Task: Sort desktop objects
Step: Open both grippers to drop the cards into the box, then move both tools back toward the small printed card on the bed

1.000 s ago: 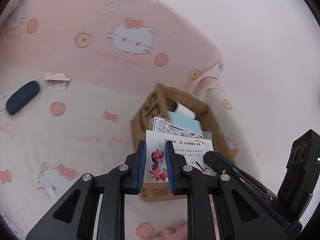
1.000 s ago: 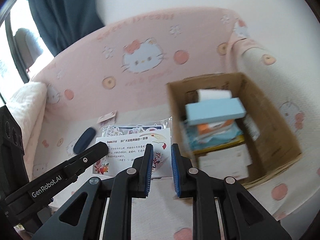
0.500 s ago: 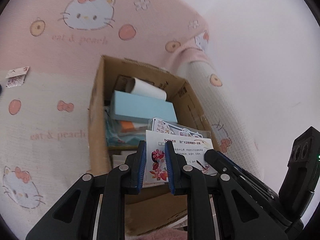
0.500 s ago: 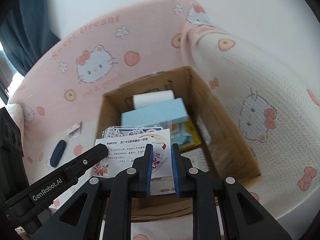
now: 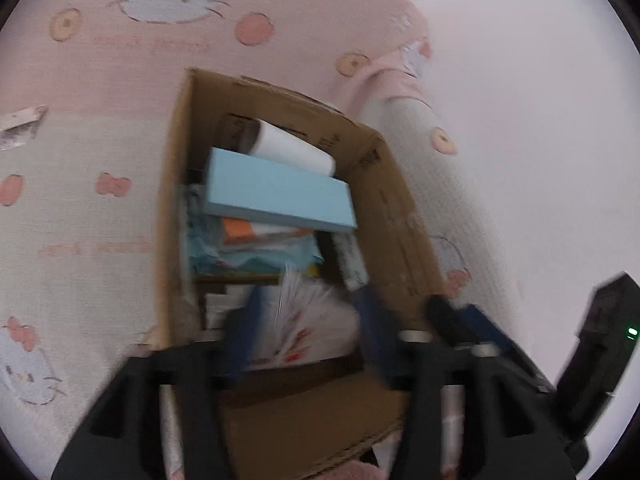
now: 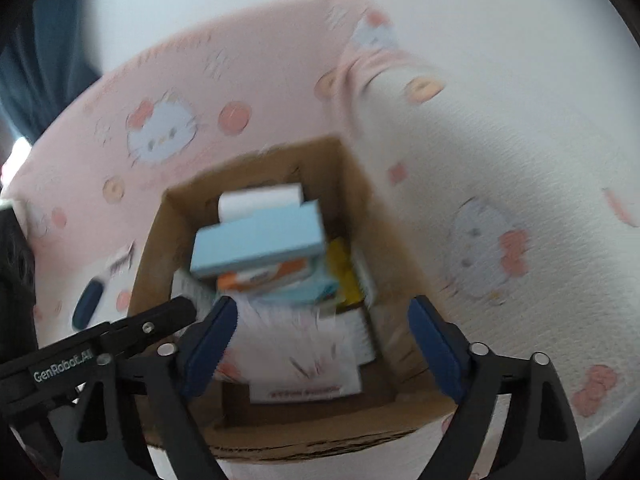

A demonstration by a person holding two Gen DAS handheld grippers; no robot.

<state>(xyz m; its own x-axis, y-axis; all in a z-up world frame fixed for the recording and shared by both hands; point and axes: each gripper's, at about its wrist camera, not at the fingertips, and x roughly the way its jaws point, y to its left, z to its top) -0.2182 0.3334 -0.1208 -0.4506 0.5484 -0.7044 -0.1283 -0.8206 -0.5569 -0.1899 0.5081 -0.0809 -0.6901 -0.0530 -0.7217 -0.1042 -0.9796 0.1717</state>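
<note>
While hovering over the cardboard box (image 6: 384, 216), left claw (image 5: 308, 332) and right claw (image 6: 320, 340) spread wide, released; blurred white card (image 6: 304, 356) lying loose inside the box's near end, below the light-blue box (image 6: 260, 240) and white roll (image 6: 260, 202)

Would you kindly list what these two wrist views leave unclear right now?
- Left wrist: the card packet is motion-blurred; its print is unreadable.
- Right wrist: the packet is smeared too; whether it has landed is unclear.
- Both: the blue box hides what lies lower in the cardboard box.
</note>
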